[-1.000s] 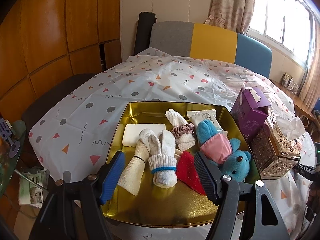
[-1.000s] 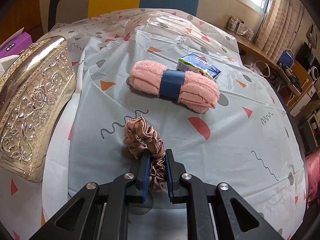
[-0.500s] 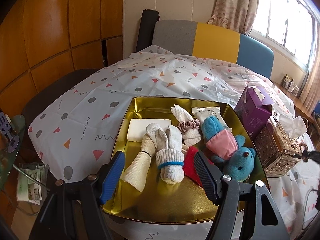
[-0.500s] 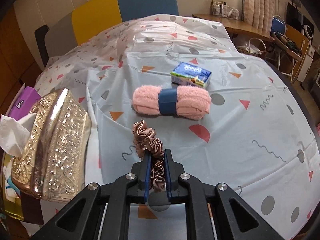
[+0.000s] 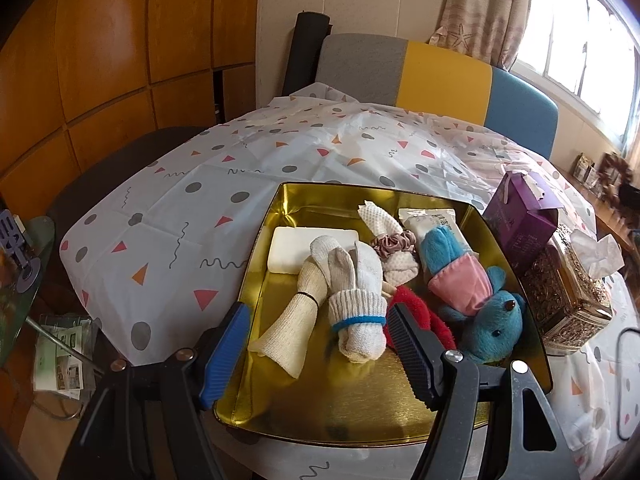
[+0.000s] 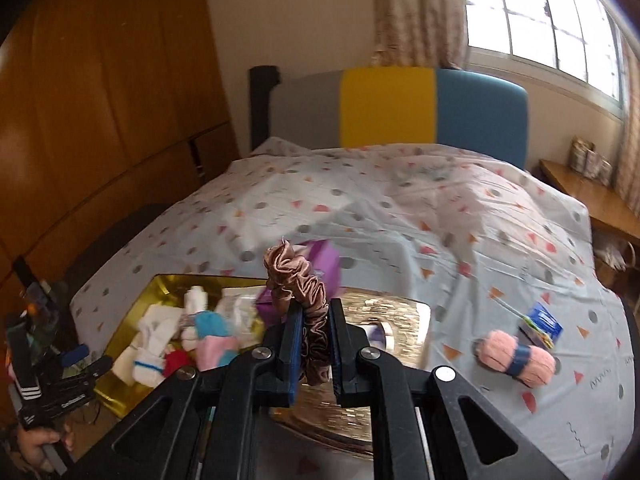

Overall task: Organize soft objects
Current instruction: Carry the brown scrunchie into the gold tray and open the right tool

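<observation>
My right gripper is shut on a dusty-pink satin scrunchie, held in the air above the gold tissue box. The gold tray holds rolled white socks, a blue plush toy, a red cloth, a white sponge and another scrunchie. My left gripper hovers open over the tray's near edge with nothing between its fingers. In the right wrist view the tray lies to the lower left, with the left gripper beside it.
A pink fluffy roll with a blue band and a blue tissue pack lie on the patterned tablecloth at the right. A purple box and the gold tissue box stand against the tray's right side. A grey, yellow and blue chair back stands behind the table.
My right gripper lifted the scrunchie off the tablecloth and swung left over the tissue box, bringing the tray into its view. The left gripper has barely moved.
</observation>
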A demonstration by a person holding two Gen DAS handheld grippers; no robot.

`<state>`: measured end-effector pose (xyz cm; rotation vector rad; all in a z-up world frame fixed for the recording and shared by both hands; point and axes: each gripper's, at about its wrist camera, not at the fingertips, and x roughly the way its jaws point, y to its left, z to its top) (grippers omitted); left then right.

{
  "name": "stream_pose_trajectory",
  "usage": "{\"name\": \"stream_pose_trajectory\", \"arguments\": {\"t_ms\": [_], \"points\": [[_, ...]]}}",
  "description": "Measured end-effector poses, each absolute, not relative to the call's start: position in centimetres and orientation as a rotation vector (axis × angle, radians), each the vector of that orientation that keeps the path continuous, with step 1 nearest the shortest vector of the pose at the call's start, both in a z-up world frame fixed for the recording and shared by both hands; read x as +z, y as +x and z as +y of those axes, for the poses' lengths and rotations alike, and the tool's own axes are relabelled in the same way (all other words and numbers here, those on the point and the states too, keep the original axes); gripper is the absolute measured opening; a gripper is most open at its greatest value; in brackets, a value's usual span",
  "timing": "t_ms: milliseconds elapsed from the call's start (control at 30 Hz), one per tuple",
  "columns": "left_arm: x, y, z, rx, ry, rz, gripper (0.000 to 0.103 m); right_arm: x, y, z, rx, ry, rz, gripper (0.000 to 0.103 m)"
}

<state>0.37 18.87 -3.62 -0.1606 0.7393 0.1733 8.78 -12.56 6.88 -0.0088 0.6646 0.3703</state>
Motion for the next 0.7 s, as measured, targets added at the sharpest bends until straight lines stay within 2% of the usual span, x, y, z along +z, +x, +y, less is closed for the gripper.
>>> {"name": "stream_pose_trajectory", "arguments": {"t_ms": [167,467,567,700], "points": [[-3.7,0.1,20.0,0.196,-0.182,0.735,0.072,4.3,9.4,-4.6,0.549,-0.048,0.760,0.011],[-3.2,-0.5,21.0,0.245,-0.161,0.710,0.072,-5.1,12.5,4.5,0.597,-0.125,1.018,0.013],[-2.6,-0.7,20.7,0.245,-0.134,0.693,0.073,-6.9,13.2,6.0,0.581,-0.154,1.036,0.020],[-2.0,-0.7,20.3,0.245,-0.115,0.679,0.073,-7.4,13.5,5.8,0.577,-0.131,1.045,0.039]]}}
